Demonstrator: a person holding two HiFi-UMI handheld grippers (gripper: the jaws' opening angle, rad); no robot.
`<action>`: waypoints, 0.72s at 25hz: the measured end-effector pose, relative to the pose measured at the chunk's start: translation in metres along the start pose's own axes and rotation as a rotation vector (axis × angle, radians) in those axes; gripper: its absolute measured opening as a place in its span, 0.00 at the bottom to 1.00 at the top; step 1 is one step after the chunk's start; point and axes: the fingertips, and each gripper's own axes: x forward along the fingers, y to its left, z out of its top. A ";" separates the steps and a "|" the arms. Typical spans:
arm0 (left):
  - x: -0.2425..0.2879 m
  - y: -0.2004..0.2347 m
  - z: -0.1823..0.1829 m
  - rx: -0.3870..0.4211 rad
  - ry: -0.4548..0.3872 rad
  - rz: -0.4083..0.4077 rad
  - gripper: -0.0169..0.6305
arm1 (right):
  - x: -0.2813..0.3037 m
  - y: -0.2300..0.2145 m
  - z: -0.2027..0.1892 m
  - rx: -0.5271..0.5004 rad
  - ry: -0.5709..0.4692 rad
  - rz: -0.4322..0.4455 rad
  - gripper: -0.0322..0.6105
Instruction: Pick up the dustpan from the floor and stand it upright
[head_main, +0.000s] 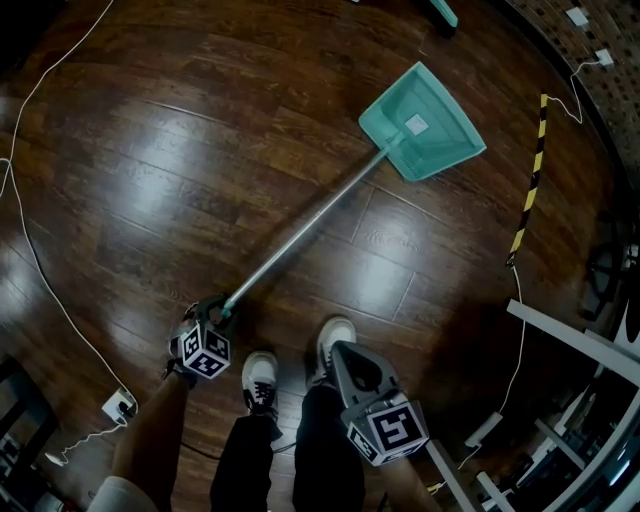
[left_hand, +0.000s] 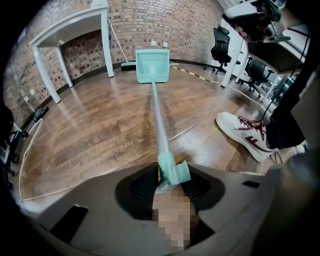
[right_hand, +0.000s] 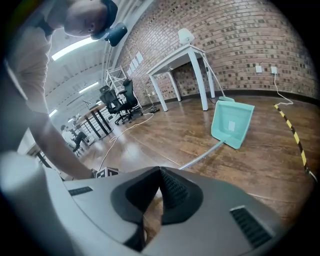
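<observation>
A teal dustpan (head_main: 425, 125) lies flat on the dark wood floor, its long metal handle (head_main: 300, 235) running down-left to my left gripper (head_main: 218, 310). In the left gripper view the pan (left_hand: 152, 65) lies far ahead, and the handle's teal end piece (left_hand: 172, 170) sits between the black pads of the left gripper (left_hand: 170, 182), which are shut on it from both sides. My right gripper (head_main: 340, 350) hangs above the person's right shoe, away from the handle. Seen in its own view, the right gripper (right_hand: 161, 172) is shut and empty, with the dustpan (right_hand: 231, 124) lying beyond it.
The person's white shoes (head_main: 260, 378) stand just right of the handle's end. A white cable (head_main: 40, 270) runs along the left to a socket block (head_main: 120, 405). A yellow-black strip (head_main: 530, 180) crosses the floor right of the pan. A white table (left_hand: 70, 30) and office chairs (left_hand: 220, 45) stand by the brick wall.
</observation>
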 end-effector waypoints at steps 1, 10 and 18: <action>-0.004 0.000 0.003 0.002 -0.005 0.004 0.28 | -0.003 0.000 0.005 0.005 -0.009 -0.002 0.03; -0.079 0.004 0.074 -0.052 -0.090 0.058 0.26 | -0.043 0.006 0.070 0.026 -0.087 -0.048 0.03; -0.157 0.003 0.173 -0.057 -0.168 0.121 0.26 | -0.105 0.006 0.132 0.060 -0.161 -0.126 0.03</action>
